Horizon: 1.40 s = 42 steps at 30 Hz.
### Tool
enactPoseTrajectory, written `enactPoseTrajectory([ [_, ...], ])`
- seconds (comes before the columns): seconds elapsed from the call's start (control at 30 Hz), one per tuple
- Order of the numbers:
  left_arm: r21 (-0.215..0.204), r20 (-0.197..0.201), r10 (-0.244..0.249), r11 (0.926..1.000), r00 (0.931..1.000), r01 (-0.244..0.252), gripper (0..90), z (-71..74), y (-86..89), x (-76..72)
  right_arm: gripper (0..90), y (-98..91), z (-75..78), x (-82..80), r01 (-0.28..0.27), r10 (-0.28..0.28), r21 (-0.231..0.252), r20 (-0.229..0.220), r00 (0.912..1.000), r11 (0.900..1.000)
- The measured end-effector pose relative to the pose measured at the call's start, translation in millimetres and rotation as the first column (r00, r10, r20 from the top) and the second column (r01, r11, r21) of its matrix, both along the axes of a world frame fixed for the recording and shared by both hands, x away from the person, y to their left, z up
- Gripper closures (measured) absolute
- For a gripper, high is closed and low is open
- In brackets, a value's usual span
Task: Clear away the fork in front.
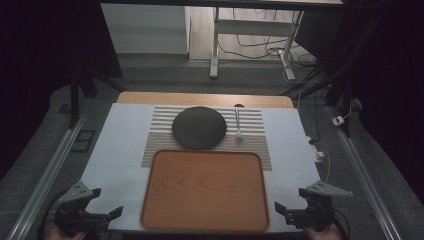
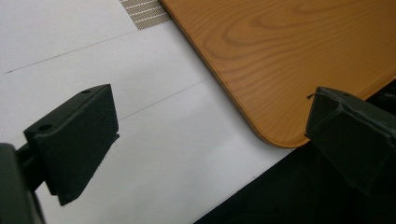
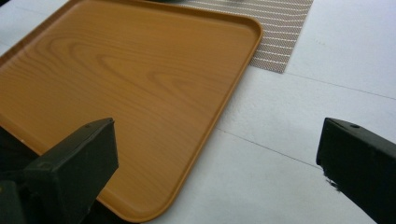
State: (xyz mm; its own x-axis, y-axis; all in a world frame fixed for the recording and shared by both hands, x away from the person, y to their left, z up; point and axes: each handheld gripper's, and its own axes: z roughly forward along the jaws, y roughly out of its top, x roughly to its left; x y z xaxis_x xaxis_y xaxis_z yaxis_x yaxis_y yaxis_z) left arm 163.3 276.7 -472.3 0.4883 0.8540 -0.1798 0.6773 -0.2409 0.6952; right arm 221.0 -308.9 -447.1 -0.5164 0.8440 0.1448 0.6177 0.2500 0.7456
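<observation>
An empty wooden tray [image 1: 202, 190] lies at the near middle of the white-covered table [image 1: 120, 145]. Behind it, on a striped placemat [image 1: 255, 142], rests a dark round plate [image 1: 199, 127] with a pale spoon [image 1: 238, 125] to its right. My left gripper [image 1: 106, 201] hovers at the tray's near left corner, jaws wide apart and empty. In the left gripper view the left gripper [image 2: 210, 135] frames that tray [image 2: 289, 56] corner. My right gripper [image 1: 291, 199] sits by the tray's near right corner, also open and empty. The right gripper [image 3: 217, 158] looks across the tray [image 3: 121, 93].
Metal rails [image 1: 50, 170] run along both sides of the table. A white cable and plug [image 1: 320, 155] lie at the table's right edge. Beyond the far edge stand desk legs [image 1: 215, 45] and floor cables. White tabletop lies bare on both sides of the tray.
</observation>
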Motion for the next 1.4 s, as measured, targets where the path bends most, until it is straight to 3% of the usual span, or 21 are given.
enactPoseTrajectory([
  [0.47,-0.034,-0.020,0.011,0.9993,0.9997,-0.012,2.2,-0.9,4.3,2.2,0.0,2.0,-0.6,0.9,0.003,-0.003,-0.022,-0.015,0.9999,0.9997],
  [0.83,-0.028,-0.031,-0.001,0.9996,0.9995,0.000,2.5,-1.7,3.1,3.4,0.0,6.8,-1.3,1.8,-0.015,0.013,-0.061,-0.031,0.9994,0.9980],
  [1.03,-0.028,-0.032,0.001,0.9996,0.9995,-0.002,2.6,-1.8,3.1,3.2,0.0,10.9,-0.2,0.9,-0.032,0.031,-0.084,-0.012,0.9994,0.9959],
  [1.4,-0.038,-0.035,0.005,0.9993,0.9994,-0.006,2.6,-2.0,4.8,2.6,0.0,19.6,0.0,8.3,-0.071,0.072,-0.061,0.005,0.9974,0.9956],
])
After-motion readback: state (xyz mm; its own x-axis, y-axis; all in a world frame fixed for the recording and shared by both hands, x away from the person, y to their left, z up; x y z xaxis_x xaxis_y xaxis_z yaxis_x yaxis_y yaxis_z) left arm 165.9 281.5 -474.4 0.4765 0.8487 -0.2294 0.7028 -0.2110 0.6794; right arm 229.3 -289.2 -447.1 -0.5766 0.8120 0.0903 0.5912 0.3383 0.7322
